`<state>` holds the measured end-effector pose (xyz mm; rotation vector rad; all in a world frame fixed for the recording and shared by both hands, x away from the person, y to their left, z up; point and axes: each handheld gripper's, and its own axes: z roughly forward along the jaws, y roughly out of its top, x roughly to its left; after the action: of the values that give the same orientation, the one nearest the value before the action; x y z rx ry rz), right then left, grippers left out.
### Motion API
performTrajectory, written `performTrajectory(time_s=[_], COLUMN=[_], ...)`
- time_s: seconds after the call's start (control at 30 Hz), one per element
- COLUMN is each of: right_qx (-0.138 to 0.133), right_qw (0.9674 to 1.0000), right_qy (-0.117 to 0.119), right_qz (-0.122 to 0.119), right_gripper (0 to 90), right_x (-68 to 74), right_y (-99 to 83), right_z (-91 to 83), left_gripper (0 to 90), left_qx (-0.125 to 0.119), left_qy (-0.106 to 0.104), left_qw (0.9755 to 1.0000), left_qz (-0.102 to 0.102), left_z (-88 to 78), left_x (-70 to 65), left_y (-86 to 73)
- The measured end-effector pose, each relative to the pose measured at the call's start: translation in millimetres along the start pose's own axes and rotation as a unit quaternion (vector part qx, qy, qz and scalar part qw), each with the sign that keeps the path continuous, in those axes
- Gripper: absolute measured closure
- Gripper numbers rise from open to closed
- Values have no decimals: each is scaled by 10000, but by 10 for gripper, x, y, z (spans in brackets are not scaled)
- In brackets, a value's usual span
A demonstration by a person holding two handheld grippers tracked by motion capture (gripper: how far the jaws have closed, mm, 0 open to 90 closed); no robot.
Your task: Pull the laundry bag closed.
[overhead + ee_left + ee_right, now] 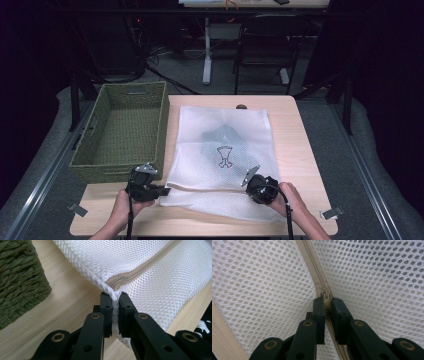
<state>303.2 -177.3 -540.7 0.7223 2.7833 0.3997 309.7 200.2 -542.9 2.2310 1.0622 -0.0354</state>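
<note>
A pale wooden table [295, 145] sits in a dim room, with one dark chair [265, 45] and a white table leg [206, 50] behind it. On the table there is one white mesh laundry bag [220, 150] with a beige zipper [205, 190] across its near end, and one green woven rectangular basket [125, 130] just to the bag's left. Two grippers are at work, one in each of the person's hands. The left gripper [115, 298] is clamped on the bag's near-left corner, right where the zipper ends, mesh pinched between its black jaws. The right gripper [326, 300] is closed tight on the small metal zipper pull [325, 293], farther along the zipper. Inside the bag a grey garment [222, 137] with a small printed figure shows through the mesh, but its shape is hard to make out. The far end of the basket's rim hides part of the floor, and a small dark object [242, 106] at the table's far edge is too small to tell.
</note>
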Motion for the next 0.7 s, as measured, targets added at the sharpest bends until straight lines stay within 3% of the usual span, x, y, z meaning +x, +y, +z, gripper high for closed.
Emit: performTrajectory(time_s=[0.33, 0.7], right_qx=[132, 151], right_qw=[9997, 9993], right_qy=[-172, -205], right_qz=[96, 277], right_gripper=[820, 820], right_x=[-58, -139], right_y=[-147, -288], right_z=[-23, -55], left_gripper=[844, 845], left_qx=[121, 185], left_qy=[-46, -35], left_qw=[9999, 9996], left_qz=[109, 196], left_z=[35, 43], left_x=[-37, -66], left_y=[-7, -21])
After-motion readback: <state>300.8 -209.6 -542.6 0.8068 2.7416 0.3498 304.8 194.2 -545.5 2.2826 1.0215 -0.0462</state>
